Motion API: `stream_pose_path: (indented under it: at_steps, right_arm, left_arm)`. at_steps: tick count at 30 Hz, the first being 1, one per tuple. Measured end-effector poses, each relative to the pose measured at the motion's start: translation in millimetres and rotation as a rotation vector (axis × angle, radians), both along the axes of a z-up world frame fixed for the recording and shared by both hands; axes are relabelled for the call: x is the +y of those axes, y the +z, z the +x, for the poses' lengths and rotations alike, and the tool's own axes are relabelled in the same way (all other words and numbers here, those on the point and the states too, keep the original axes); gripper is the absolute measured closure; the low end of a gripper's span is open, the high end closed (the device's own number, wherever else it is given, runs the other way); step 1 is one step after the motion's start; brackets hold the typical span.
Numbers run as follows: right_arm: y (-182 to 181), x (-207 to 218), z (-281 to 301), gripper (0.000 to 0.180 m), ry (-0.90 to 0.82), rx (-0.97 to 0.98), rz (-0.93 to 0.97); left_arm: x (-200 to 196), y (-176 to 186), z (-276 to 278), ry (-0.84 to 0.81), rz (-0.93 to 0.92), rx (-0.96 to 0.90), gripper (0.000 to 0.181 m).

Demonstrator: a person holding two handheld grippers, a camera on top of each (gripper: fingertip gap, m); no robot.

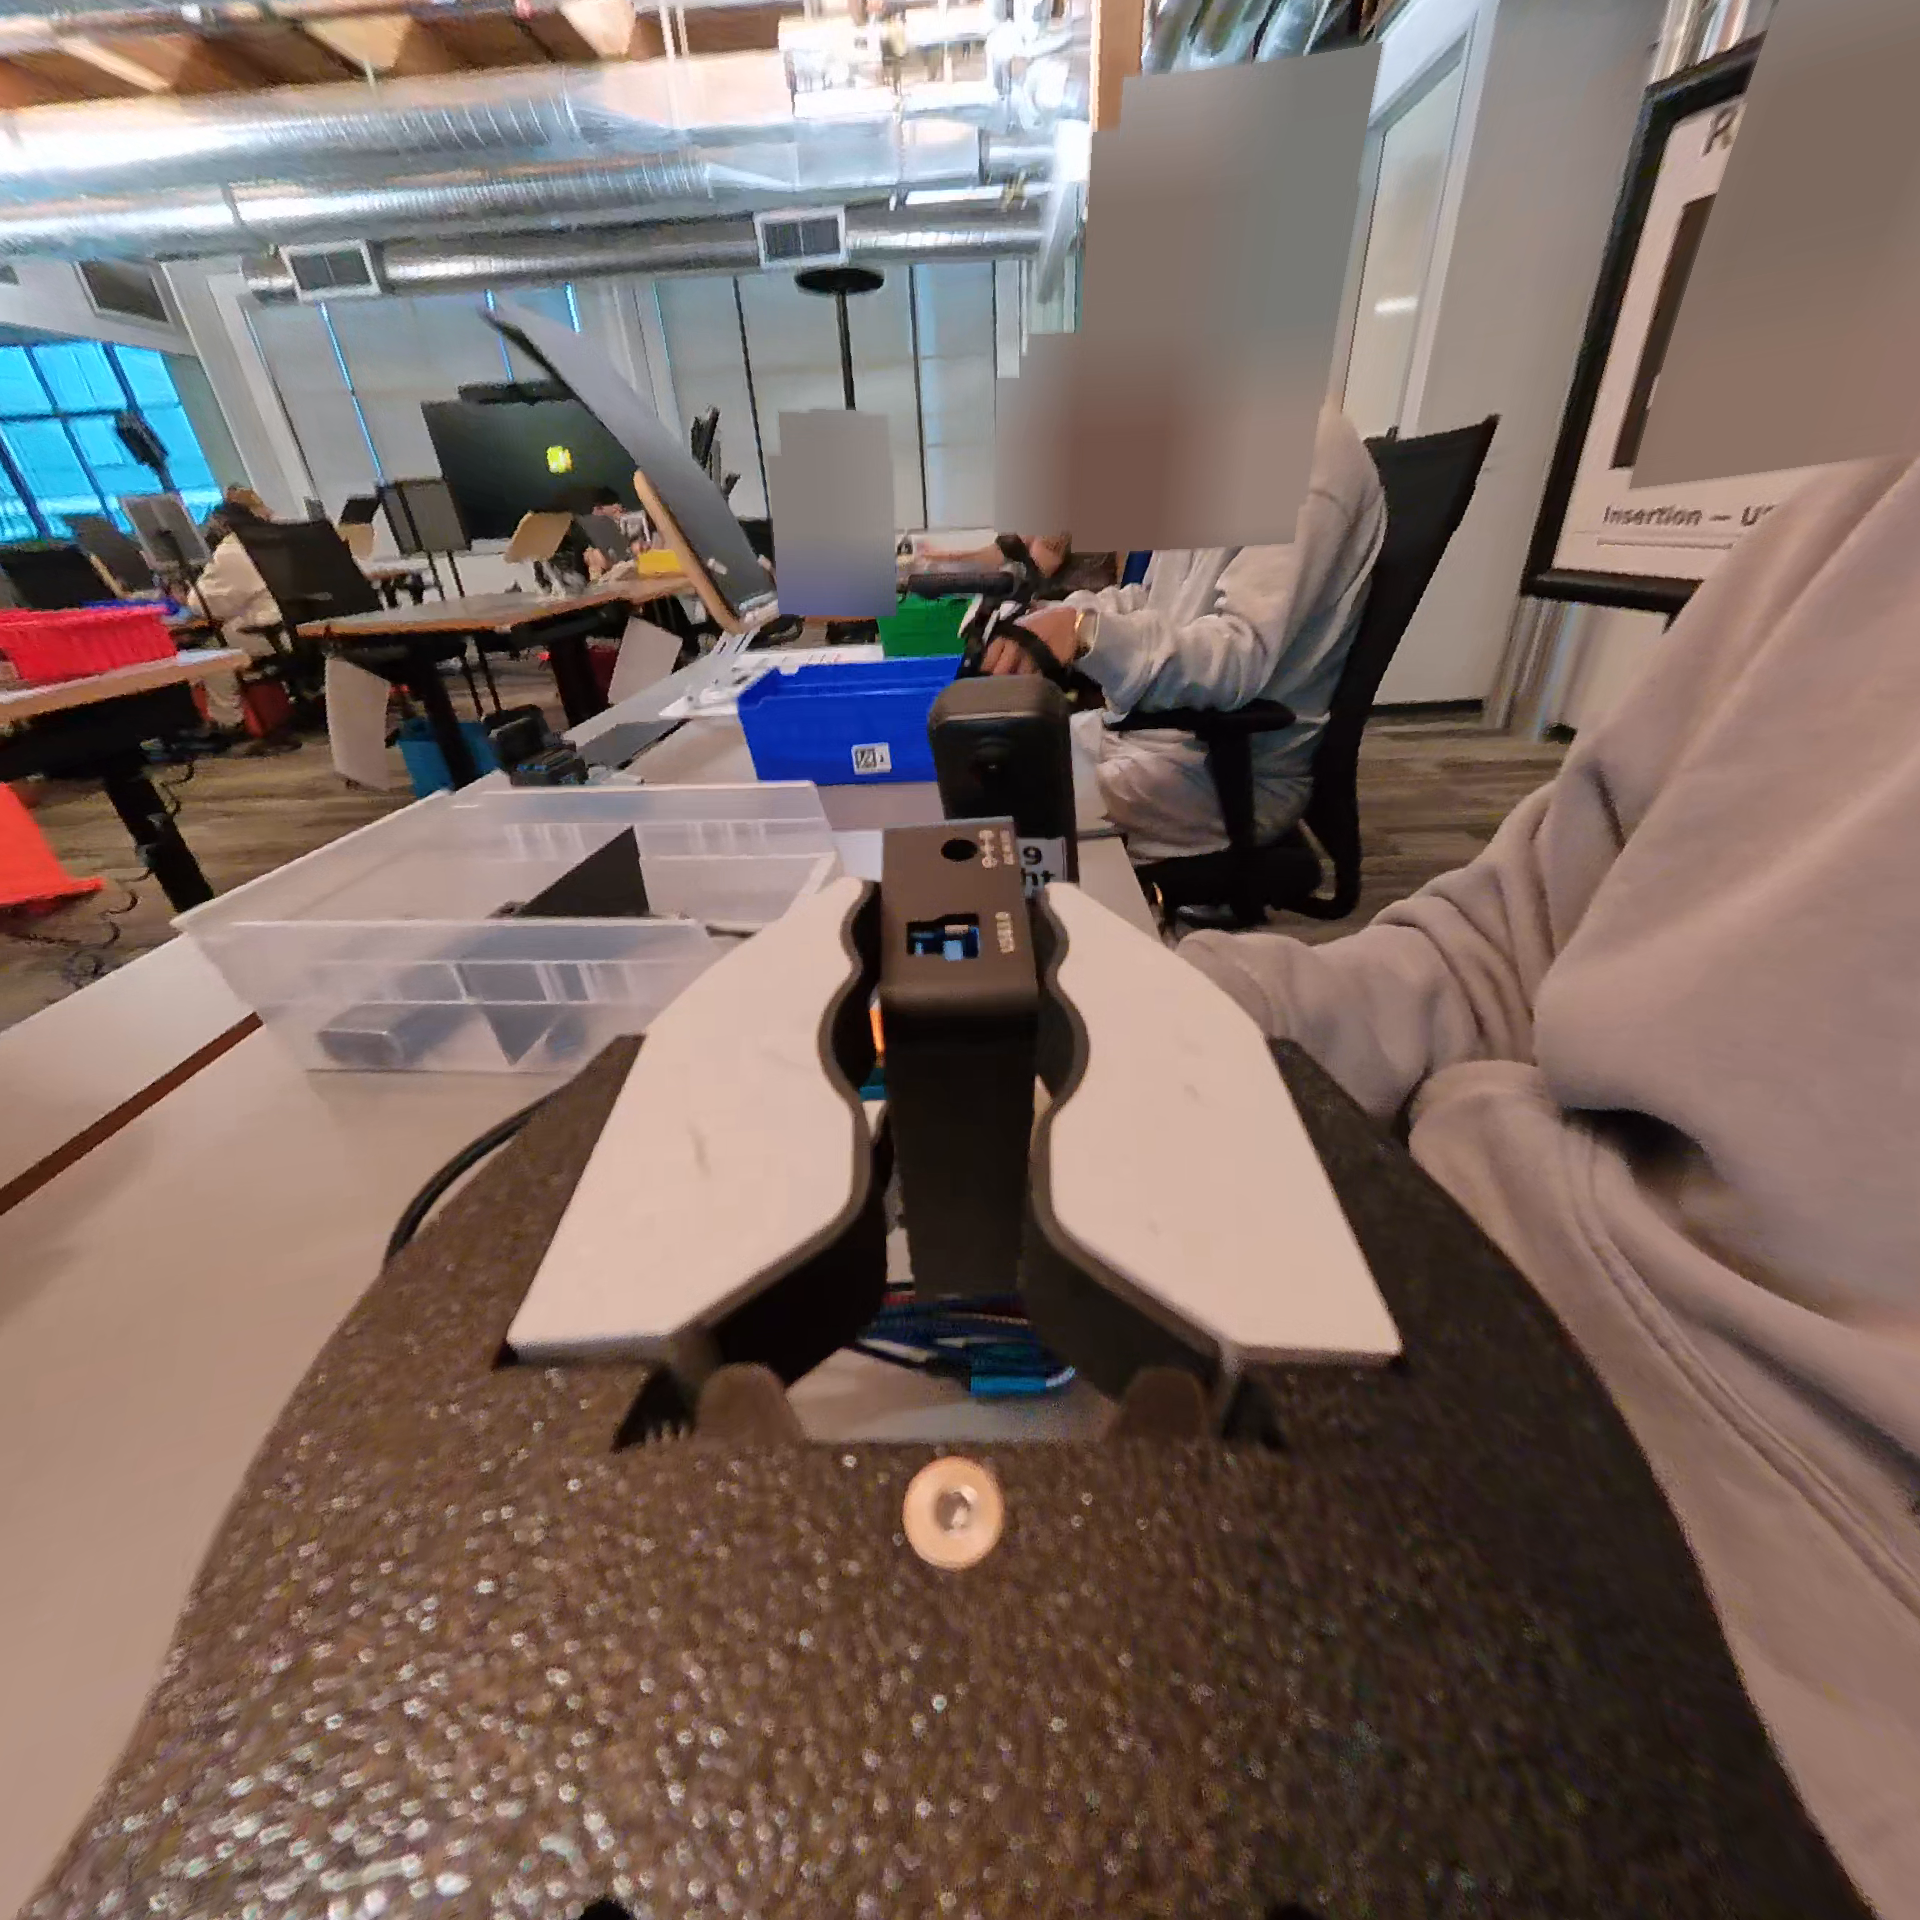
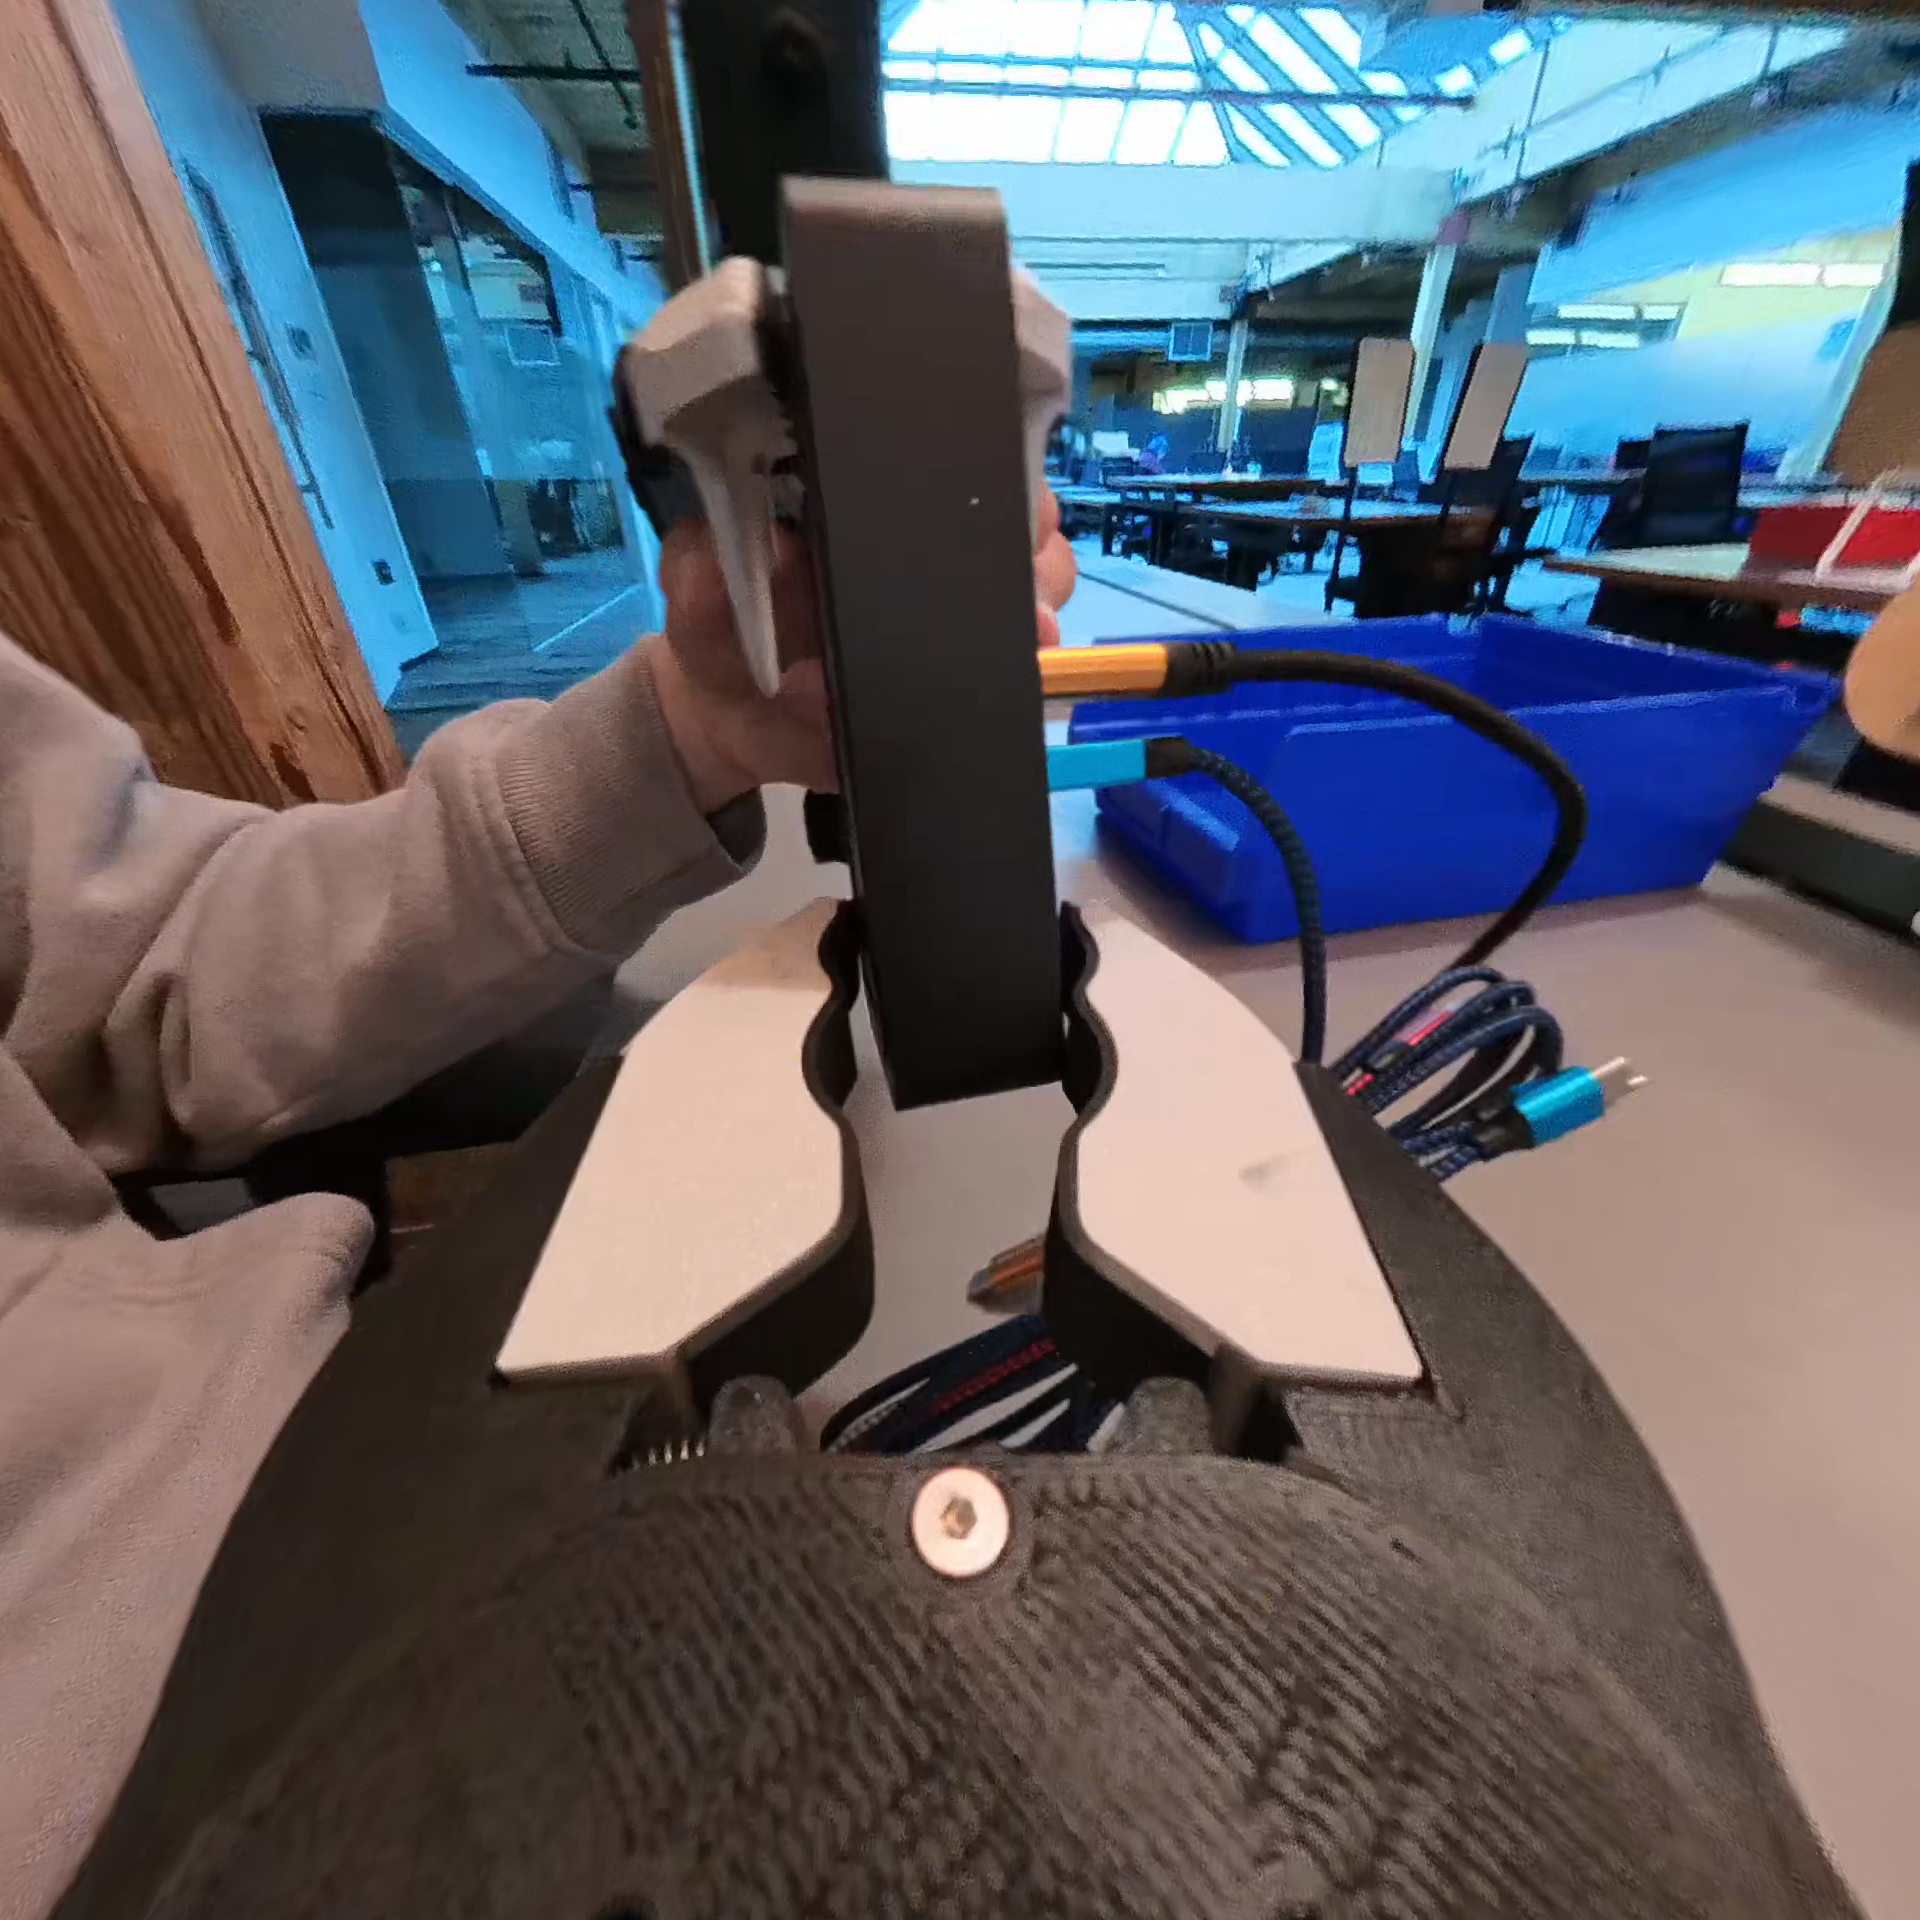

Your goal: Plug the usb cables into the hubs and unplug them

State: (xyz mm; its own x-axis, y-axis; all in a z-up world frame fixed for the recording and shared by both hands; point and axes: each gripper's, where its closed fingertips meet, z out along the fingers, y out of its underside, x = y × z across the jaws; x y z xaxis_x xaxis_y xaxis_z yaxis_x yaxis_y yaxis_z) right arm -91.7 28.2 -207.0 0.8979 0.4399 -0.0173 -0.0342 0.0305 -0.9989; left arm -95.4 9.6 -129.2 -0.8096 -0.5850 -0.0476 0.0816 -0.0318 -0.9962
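Note:
A black USB hub (image 1: 956, 1091) is clamped between my left gripper's (image 1: 956, 904) white fingers. Its end face shows a blue port (image 1: 948, 938). In the right wrist view the hub (image 2: 914, 623) stands upright. My right gripper (image 2: 961, 966) is shut on its lower end, and the left gripper (image 2: 883, 384) grips it higher up. An orange plug (image 2: 1112, 668) and a light-blue plug (image 2: 1101, 762) sit in the hub's right side. Their braided cables hang down to a bundle (image 2: 1455, 1070) on the table. A loose blue plug (image 2: 1569, 1101) lies at the bundle.
A clear plastic bin (image 1: 499, 914) holding dark hubs sits to the left on the grey table (image 1: 156, 1351). A blue bin (image 2: 1455, 769) stands behind the cables. The operator's grey sleeve (image 2: 312, 935) fills the left. A seated person (image 1: 1195, 665) works beyond the table.

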Motion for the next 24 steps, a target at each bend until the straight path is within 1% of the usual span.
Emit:
stream_pose_path:
  at_steps: [3, 6, 7, 10, 11, 13, 14, 15, 17, 19, 22, 24]
  right_arm:
    - [8, -5, -4, 0.15, -0.008, -0.062, 0.067]
    - [14, -5, 1, 0.15, -0.095, -0.158, 0.134]
    - [17, -5, 5, 0.15, -0.145, -0.197, 0.163]
    - [33, -8, 25, 0.15, -0.377, -0.35, 0.239]
    - [41, -10, 34, 0.15, -0.474, -0.399, 0.27]
    - [50, -13, 49, 0.15, -0.625, -0.509, 0.286]
    - [53, -15, 57, 0.15, -0.709, -0.577, 0.288]
    - [54, -16, 62, 0.15, -0.769, -0.633, 0.275]
    - [53, -16, 69, 0.15, -0.853, -0.712, 0.248]
    - [54, -17, 73, 0.15, -0.915, -0.742, 0.249]
    - [53, -14, 74, 0.151, -0.953, -0.764, 0.229]
    - [50, -11, 73, 0.151, -0.953, -0.76, 0.207]
  left_arm:
    - [4, 8, -1, -0.005, -0.058, -0.024, 0.153]
    - [3, 13, -3, 0.009, -0.066, -0.073, 0.15]
    - [3, 16, -3, 0.032, -0.064, -0.087, 0.146]
    - [12, 26, 9, 0.182, -0.1, -0.078, 0.117]
    - [17, 27, 15, 0.238, -0.122, -0.055, 0.103]
    - [22, 23, 26, 0.304, -0.148, 0.002, 0.095]
    - [21, 20, 31, 0.31, -0.168, 0.034, 0.085]
    - [18, 16, 36, 0.307, -0.195, 0.08, 0.085]
    - [4, 7, 43, 0.245, -0.245, 0.174, 0.084]
    - [-7, -7, 51, 0.219, -0.244, 0.235, 0.088]
    - [-15, -20, 62, 0.268, -0.22, 0.209, 0.098]
    - [-22, -20, 64, 0.274, -0.231, 0.181, 0.105]
